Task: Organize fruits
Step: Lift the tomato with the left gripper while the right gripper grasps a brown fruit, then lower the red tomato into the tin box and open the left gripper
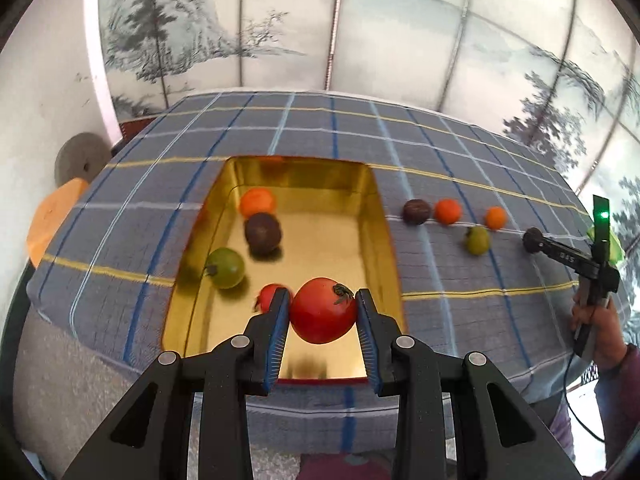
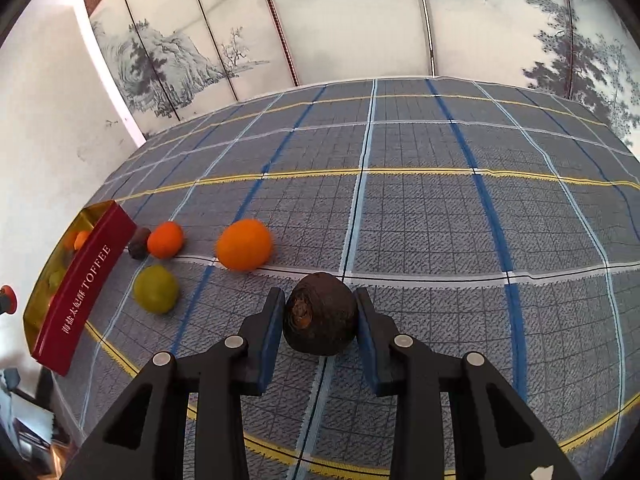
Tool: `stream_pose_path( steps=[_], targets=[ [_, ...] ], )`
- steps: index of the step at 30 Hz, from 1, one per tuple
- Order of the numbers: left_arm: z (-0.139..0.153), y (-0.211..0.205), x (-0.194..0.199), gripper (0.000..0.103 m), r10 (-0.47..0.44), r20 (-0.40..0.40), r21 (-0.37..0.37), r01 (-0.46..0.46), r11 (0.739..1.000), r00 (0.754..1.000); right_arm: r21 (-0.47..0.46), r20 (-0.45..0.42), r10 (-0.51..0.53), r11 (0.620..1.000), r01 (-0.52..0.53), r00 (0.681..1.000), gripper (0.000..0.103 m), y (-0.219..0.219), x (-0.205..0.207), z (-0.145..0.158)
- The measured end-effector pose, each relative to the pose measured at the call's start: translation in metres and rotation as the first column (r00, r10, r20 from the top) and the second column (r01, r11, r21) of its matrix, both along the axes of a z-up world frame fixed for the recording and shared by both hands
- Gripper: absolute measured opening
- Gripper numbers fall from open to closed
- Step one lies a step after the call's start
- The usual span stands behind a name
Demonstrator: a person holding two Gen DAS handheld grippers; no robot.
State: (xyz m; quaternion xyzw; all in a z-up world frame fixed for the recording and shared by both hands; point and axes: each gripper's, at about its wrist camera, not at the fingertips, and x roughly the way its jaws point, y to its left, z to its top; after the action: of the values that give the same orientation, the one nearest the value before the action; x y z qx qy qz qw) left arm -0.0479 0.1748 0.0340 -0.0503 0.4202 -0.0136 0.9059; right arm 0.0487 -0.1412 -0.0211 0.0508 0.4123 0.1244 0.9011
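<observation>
Plaid woven cloth (image 2: 420, 220) bears round glossy fruit (image 2: 244, 245).

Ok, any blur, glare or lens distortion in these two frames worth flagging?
Left wrist view: fruit in the gold tin is motion-smeared, its walls mirror it; the red tomato stays sharp. Right wrist view: sharper, the dark fruit crisp. Both: fisheye bends the checked cloth.

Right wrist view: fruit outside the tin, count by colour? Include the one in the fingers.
orange fruit: 2
green fruit: 1
dark fruit: 2, one beside the tin at, one gripped in the fingers at
Total: 5
</observation>
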Motion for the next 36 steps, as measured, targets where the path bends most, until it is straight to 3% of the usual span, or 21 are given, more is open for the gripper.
stream_pose_path(
  steps=[7,14,23,31,34,36],
  targets=[
    [-0.004,0.004,0.01,0.034,0.001,0.005,-0.006,-0.001,1.0,1.0,0.0,-0.018,-0.009,1.0,0.009,1.0,0.031,-0.001,0.002,-0.003],
    [-0.001,-0.01,0.054,0.034,-0.018,0.042,0.08,0.015,0.997,0.999,-0.002,-0.026,-0.015,1.0,0.015,1.0,0.031,-0.001,0.003,-0.006],
    [-0.013,-0.022,0.121,0.035,-0.002,0.012,0.182,0.0,0.983,1.0,-0.001,-0.026,-0.015,1.0,0.015,1.0,0.031,-0.001,0.003,-0.005],
    [-0.021,-0.027,0.146,0.036,0.01,-0.009,0.264,-0.007,0.964,1.0,-0.002,-0.027,-0.015,1.0,0.015,1.0,0.032,-0.001,0.003,-0.005],
    [-0.022,-0.03,0.149,0.041,0.008,-0.005,0.278,-0.007,0.96,1.0,-0.001,-0.027,-0.015,1.0,0.015,1.0,0.032,-0.001,0.003,-0.005],
    [-0.022,-0.032,0.149,0.056,0.006,-0.001,0.281,-0.005,0.96,1.0,-0.002,-0.028,-0.015,1.0,0.015,0.999,0.032,0.0,0.003,-0.005]
  ],
)
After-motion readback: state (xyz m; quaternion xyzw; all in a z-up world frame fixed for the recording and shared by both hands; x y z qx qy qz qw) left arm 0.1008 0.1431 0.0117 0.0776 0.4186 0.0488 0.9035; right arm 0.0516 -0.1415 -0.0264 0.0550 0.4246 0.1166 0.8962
